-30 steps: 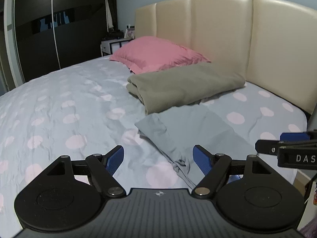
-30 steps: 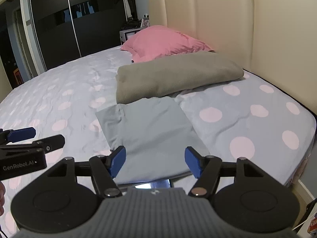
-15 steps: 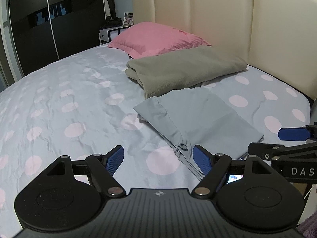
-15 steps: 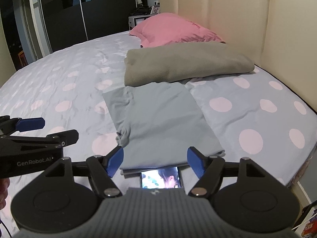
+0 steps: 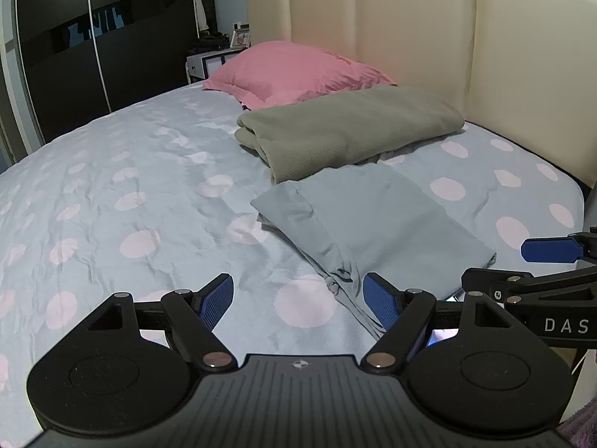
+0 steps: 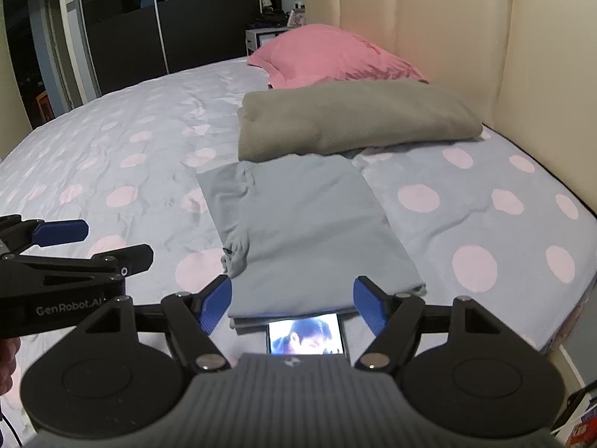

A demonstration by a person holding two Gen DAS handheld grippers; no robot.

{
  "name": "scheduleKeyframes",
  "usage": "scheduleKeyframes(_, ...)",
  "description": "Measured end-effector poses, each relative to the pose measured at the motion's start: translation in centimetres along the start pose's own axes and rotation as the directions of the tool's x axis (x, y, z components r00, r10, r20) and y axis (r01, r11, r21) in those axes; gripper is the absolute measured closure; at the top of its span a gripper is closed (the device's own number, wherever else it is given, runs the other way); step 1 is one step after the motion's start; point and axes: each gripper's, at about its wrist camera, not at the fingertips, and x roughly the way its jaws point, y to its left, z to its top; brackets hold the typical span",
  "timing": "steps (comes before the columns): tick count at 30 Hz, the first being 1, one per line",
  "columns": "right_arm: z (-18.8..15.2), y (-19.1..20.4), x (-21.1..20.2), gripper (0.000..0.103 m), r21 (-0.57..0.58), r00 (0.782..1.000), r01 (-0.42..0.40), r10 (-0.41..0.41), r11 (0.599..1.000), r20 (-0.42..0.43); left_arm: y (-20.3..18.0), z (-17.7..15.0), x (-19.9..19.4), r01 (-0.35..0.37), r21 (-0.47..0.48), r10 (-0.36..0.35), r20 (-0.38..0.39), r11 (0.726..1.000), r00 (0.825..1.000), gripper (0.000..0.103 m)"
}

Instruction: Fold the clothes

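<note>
A folded light grey-blue garment (image 5: pixel 377 220) lies flat on the bed near its front edge; it also shows in the right wrist view (image 6: pixel 306 231). My left gripper (image 5: pixel 298 300) is open and empty, held above the bed just left of the garment's near corner. My right gripper (image 6: pixel 291 304) is open and empty, held above the garment's near edge. Each gripper shows in the other's view, the right one (image 5: pixel 537 265) and the left one (image 6: pixel 74 242).
A folded olive blanket (image 6: pixel 350 119) lies behind the garment, a pink pillow (image 6: pixel 332 56) behind that, against the cream headboard (image 5: pixel 447 37). A lit phone (image 6: pixel 306 338) lies at the garment's near edge. The spotted bedsheet (image 5: pixel 112 186) stretches left. A dark wardrobe (image 6: pixel 149 18) stands beyond.
Both grippers have drawn back from the garment and risen a little, both staying open. The phone has come into view in front of the garment.
</note>
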Motion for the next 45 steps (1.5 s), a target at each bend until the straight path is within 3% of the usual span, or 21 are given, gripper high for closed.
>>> scheduleKeyframes(11,0.9,0.8,-0.9,0.028,-0.037,0.999,-0.003,0.005,0.999,0.038,-0.1,1.1,-0.6,0.007,-0.007,-0.007,0.025,1.0,1.0,0.027)
scheduleKeyframes(20,1.5,0.3,-2.5,0.028,0.001,0.998,0.01,-0.01,1.0,0.066,-0.7,2.1,-1.5,0.022,-0.002,-0.022,0.036,1.0,0.999,0.027)
scheduleKeyframes(45,1.1,0.1,-2.8,0.028,0.003,0.998,0.018,-0.018,1.0,0.063,-1.2,2.0,-1.7,0.025,0.001,-0.025,0.034,1.0,0.999,0.027)
